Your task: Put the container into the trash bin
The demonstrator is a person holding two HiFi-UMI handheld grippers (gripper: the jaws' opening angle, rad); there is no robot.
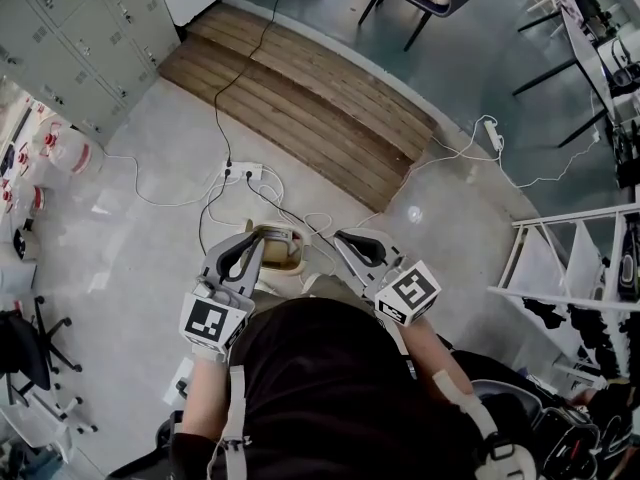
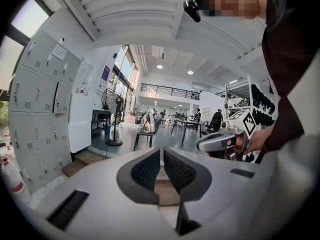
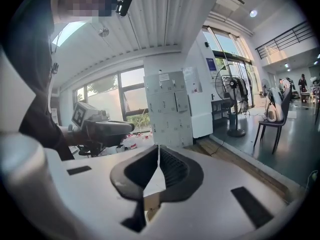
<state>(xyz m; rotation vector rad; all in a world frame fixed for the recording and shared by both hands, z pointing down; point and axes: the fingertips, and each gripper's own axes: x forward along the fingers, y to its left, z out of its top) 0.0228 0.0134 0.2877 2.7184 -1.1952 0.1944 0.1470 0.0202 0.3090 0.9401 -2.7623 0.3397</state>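
The left claw (image 2: 162, 153) is closed down to a thin slit, and nothing is between its jaws. The right claw (image 3: 158, 150) is fully closed with its tips touching, and it also holds nothing. Both claws hang in the air in front of the person's dark shirt (image 1: 320, 388), side by side and well apart, each pointing a little downward. The beige trash bin (image 1: 285, 253) stands on the grey floor (image 1: 130, 238) below, between the two claws. In the head view the tip of the left claw covers its left edge. I cannot tell if the container lies inside the bin; neither claw carries it. Beyond the claw tips, cables (image 1: 215, 118) run to a power strip (image 1: 243, 171), and further ahead is a wooden platform (image 1: 300, 98). To the left of the left claw stand grey lockers (image 1: 70, 28).
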